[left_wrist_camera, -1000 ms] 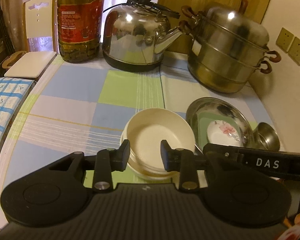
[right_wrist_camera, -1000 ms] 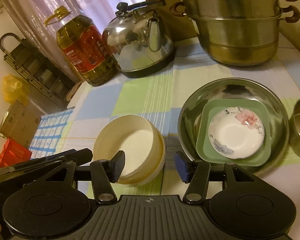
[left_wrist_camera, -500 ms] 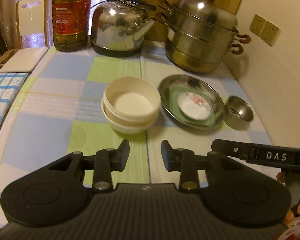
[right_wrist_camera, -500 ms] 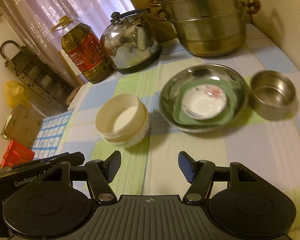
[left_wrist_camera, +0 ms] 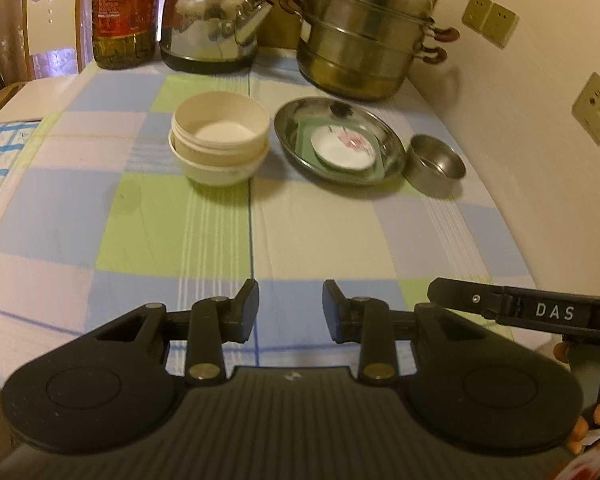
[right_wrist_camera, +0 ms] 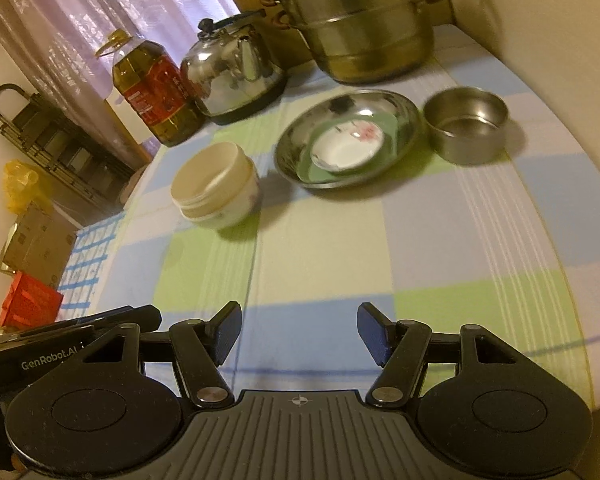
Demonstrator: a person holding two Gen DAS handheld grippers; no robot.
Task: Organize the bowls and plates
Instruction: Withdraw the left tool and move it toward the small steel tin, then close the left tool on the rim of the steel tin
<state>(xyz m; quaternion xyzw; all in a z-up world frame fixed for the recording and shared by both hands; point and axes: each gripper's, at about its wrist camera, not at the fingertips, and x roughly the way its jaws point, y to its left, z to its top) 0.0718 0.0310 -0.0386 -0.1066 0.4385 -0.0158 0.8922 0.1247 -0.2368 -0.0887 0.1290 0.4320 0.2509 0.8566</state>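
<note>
Table (left_wrist_camera: 320, 236) with the checked blue/green/white cloth: far more bare cloth now lies between the grippers and the dishes than a second ago. Both views have pulled back from the dishes; the cream bowls then sat right at the fingertips, now they're well apart from both grippers.

Back row unchanged: steamer pot (left_wrist_camera: 364, 36) at the wall end, kettle (left_wrist_camera: 216, 28) beside it, oil bottle (left_wrist_camera: 124, 12) at the left.

Steel basin (left_wrist_camera: 340, 140) sits in front of the steamer pot. Inside it: green square plate (left_wrist_camera: 380, 162), with the white flowered saucer (left_wrist_camera: 346, 148) on top. Stack looks the same as before.

Cream bowls (left_wrist_camera: 220, 144): nested stack just left of the basin, not touching it. Same spot on the cloth as earlier.

Small steel cup (left_wrist_camera: 436, 164) just right of the basin, near the wall. It was cut off at the frame edge a second ago; now fully in view.

Left gripper (left_wrist_camera: 290, 312): jaws apart with a narrow gap, nothing between them, gap same as earlier. It hangs over the near cloth.

Right gripper (right_wrist_camera: 298, 332): jaws apart and wider than the left's, nothing between them; they have just been opening. Its body shows at the lower right of the left wrist view, with fingers (left_wrist_camera: 580, 424) of the person's hand on it.
</note>
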